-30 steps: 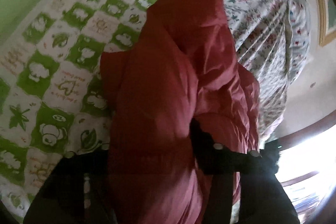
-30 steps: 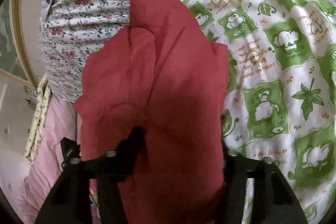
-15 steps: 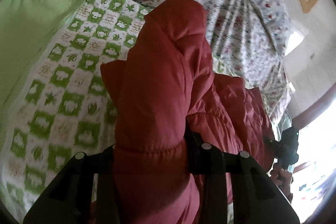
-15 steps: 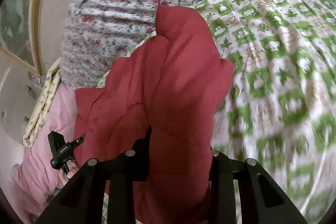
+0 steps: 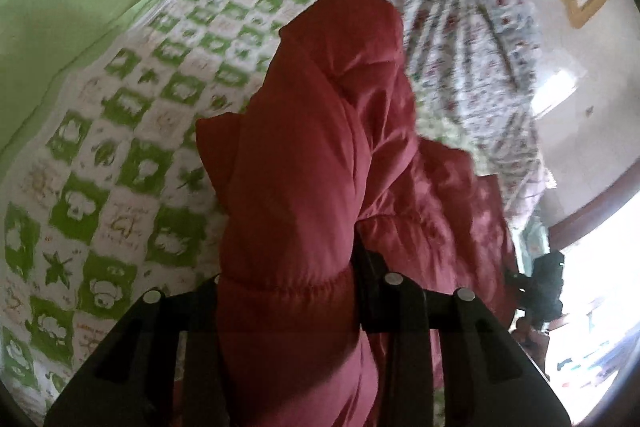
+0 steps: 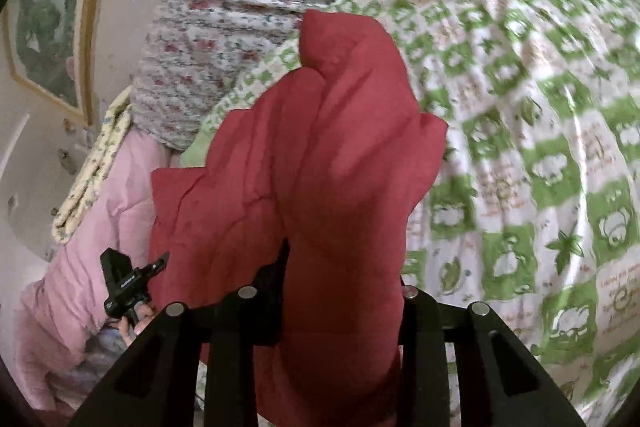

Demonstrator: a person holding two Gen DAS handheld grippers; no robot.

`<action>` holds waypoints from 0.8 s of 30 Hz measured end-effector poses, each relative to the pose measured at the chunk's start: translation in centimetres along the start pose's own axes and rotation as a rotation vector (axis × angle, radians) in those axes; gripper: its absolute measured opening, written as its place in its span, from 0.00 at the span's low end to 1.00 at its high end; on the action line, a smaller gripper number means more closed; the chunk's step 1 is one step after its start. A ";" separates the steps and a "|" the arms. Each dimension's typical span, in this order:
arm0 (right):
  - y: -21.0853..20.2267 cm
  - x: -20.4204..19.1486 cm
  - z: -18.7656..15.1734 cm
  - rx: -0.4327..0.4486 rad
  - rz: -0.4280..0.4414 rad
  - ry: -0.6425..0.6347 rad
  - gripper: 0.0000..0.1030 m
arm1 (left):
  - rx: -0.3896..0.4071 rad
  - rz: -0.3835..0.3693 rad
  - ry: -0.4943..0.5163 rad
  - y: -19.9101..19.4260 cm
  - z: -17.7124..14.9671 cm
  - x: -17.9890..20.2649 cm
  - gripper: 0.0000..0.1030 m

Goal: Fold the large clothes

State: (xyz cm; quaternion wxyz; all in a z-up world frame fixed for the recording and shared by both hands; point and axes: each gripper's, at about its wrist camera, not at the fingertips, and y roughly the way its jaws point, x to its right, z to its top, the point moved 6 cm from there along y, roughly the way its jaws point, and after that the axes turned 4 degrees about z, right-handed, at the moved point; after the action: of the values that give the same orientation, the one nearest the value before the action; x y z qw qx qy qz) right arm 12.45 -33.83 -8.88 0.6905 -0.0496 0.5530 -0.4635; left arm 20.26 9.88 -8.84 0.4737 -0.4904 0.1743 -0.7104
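Though unreadably blurred, writing on green quilt; left gripper's jaws tight on red jacket, right gripper's opening around it.

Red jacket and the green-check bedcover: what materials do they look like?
Red jacket: likely padded synthetic shell, nylon or polyester; slight sheen, puffy quilted folds, gathered elastic seam. Green-check bedcover: looks like printed woven cotton or blend, mostly matte with soft wrinkles; blur leaves the weave unclear.
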 end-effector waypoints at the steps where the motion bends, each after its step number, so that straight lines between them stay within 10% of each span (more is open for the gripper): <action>1: 0.2 0.6 -0.1 0.004 -0.008 0.008 0.35 | -0.004 0.012 -0.009 0.6 -0.2 -0.5 0.35; 14: 1.2 3.5 -0.7 0.065 -0.031 0.055 0.59 | 0.071 0.214 0.028 1.7 -0.4 -1.3 0.61; 19: 1.0 3.7 -0.9 0.079 -0.073 0.047 0.68 | 0.119 0.328 -0.013 0.3 -0.6 -1.8 0.89; 24: 0.6 3.4 -0.9 0.100 -0.122 0.035 0.82 | 0.173 0.374 -0.025 -2.0 -1.1 -1.7 0.89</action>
State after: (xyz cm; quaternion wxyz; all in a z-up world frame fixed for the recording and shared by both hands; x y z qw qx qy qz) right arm 11.94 -35.52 -12.02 0.6526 -0.0404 0.5371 -0.5329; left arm 18.45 12.05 -8.86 0.6399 -0.4155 0.1948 -0.6164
